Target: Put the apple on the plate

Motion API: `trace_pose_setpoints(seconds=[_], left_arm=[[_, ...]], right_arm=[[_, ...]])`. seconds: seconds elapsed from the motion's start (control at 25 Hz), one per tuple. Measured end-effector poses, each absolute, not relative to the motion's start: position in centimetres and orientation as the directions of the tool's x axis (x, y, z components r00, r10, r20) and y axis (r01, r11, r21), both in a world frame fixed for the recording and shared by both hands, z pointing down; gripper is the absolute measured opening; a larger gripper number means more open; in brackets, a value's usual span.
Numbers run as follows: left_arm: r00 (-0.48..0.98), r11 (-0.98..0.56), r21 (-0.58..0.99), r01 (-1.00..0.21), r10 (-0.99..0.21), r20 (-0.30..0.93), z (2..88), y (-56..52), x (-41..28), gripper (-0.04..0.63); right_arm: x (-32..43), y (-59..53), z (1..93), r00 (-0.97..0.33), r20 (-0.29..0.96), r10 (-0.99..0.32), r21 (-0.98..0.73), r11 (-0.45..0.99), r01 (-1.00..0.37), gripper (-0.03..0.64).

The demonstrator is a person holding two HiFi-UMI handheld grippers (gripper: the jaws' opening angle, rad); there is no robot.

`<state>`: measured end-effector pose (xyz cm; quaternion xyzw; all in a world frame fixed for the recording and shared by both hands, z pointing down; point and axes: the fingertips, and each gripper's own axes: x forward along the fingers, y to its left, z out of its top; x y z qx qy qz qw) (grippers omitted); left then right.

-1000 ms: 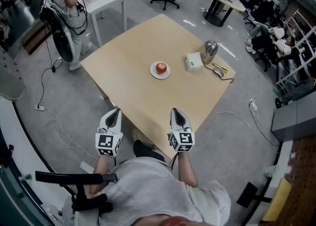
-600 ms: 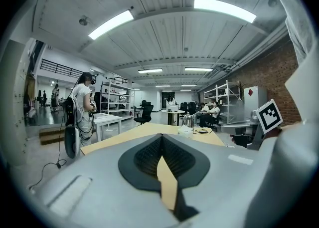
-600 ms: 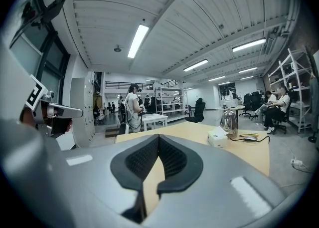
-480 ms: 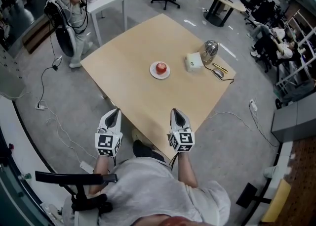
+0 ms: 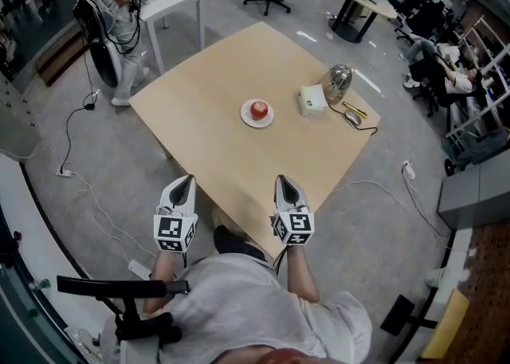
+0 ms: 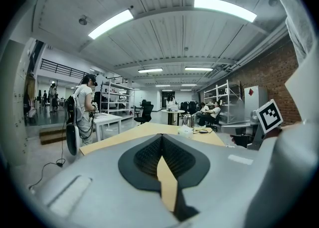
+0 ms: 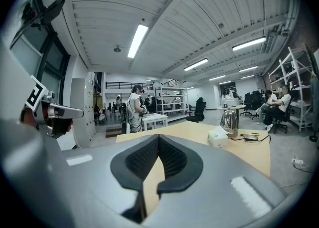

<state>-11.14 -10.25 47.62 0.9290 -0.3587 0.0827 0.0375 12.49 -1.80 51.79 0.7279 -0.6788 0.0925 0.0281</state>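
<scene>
Apple (image 5: 260, 109) sits on white plate (image 5: 246, 118), mid-desk (image 5: 207, 91); nothing else on plate. My left hand-held gripper (image 5: 184, 184) and right hand-held gripper (image 5: 285, 183) hover at near desk edge, well apart from plate. Both pressed together, pinching nothing. White box (image 5: 312, 100), metal kettle (image 5: 338, 80) right of plate.

We note the apple (image 5: 260, 108): red, round, whole, resting at the centre of the plate (image 5: 246, 118). The plate is small, white and round, and lies flat near the middle of the tan table (image 5: 199, 107). We see its rim showing all around the fruit.
</scene>
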Motion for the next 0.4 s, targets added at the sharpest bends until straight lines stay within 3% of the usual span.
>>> trace_pose_setpoints(seconds=[0.4], left_arm=[[0.726, -0.738, 0.008, -0.675, -0.663, 0.184, 47.86, -10.55, -11.20, 0.018]], right_arm=[[12.51, -2.21, 52.08, 0.055, 0.172, -0.983, -0.089, -0.072, -0.993, 0.006]])
